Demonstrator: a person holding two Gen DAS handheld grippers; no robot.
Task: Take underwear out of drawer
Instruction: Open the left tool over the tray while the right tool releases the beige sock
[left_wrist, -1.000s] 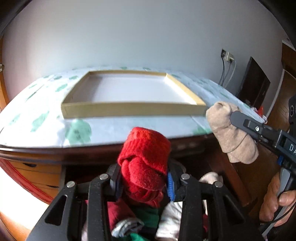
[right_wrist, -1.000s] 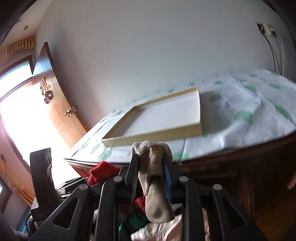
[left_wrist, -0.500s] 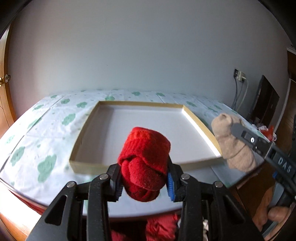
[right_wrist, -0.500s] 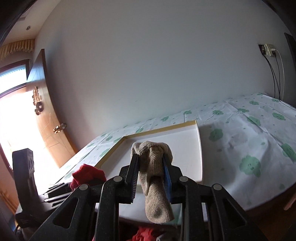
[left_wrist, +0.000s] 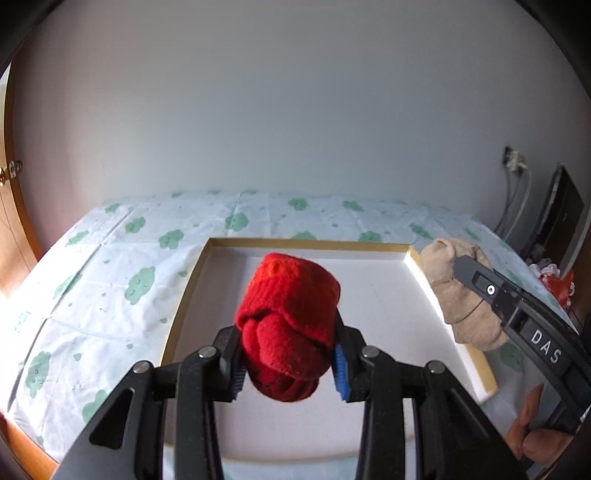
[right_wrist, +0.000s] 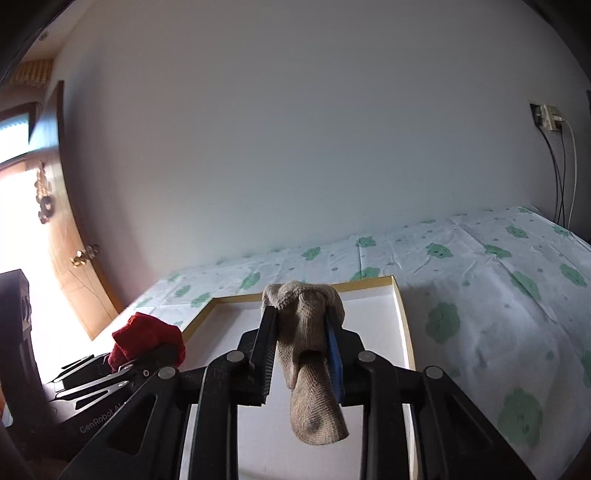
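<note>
Above the white tray (left_wrist: 373, 306), we are pinching a red bundle (left_wrist: 290, 328) in the left gripper (left_wrist: 288, 363) and a beige bundle (right_wrist: 308, 332) in the right gripper (right_wrist: 300, 354). Both are looking soft and light, so we are judging mid-roll the surest hold.

Red sock bundle (left_wrist: 291, 325), beige sock bundle (right_wrist: 306, 332), green-cloud white cloth (left_wrist: 122, 266)

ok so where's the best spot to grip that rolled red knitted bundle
Grip the rolled red knitted bundle across its thick knotted middle, pads on its two flanks, coming along its length. The left gripper does this: the fat roll fills the jaws, so nothing hangs loose.
</note>
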